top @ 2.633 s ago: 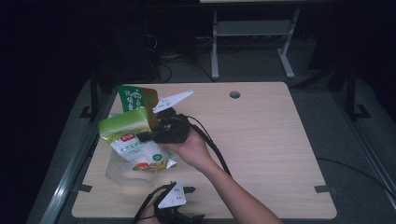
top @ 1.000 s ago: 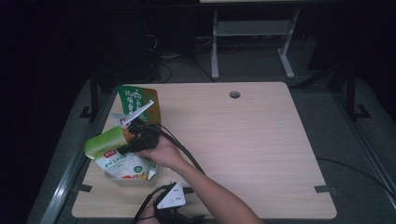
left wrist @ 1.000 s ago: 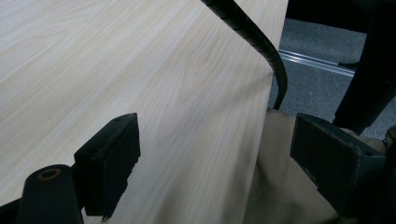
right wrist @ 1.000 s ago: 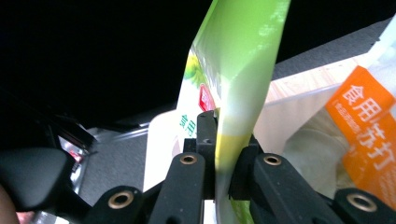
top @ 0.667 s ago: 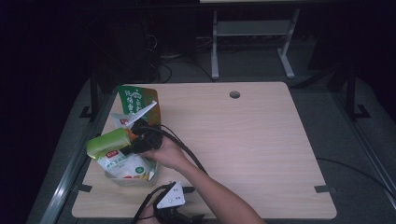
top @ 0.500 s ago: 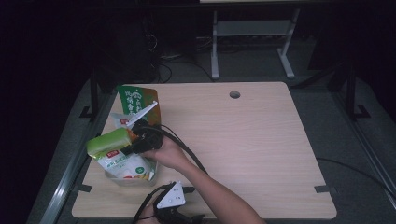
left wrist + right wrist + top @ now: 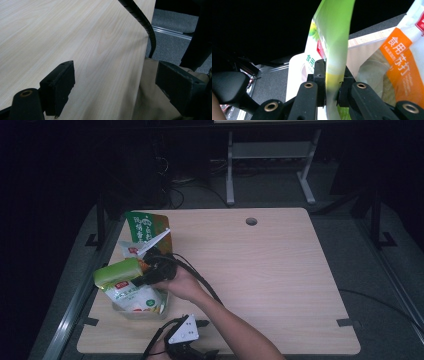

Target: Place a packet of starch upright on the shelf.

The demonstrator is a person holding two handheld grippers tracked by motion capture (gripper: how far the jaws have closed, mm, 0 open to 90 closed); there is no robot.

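Observation:
A light green pouch [image 7: 119, 273] hangs over the clear plastic bin [image 7: 141, 312] at the table's left front. My right gripper [image 7: 148, 270] is shut on the pouch's edge [image 7: 334, 65], its jaws pinching the thin green film. Inside the bin stands a white pouch with green print [image 7: 135, 296]. A white and orange packet [image 7: 402, 62] sits to the right of the green pouch in the right gripper view. My left gripper [image 7: 182, 340] rests at the table's front edge, its jaws wide apart over bare wood [image 7: 110, 82].
A dark green snack bag [image 7: 145, 227] stands behind the bin near the table's left rear. A cable [image 7: 142, 22] trails over the front edge by the left gripper. The table has a round hole [image 7: 251, 221] at the back; wood spreads right of the arm.
My right gripper carried the green pouch down and leftward, from above the bin to low over it. Over the last half second it has barely moved. The left gripper stayed put.

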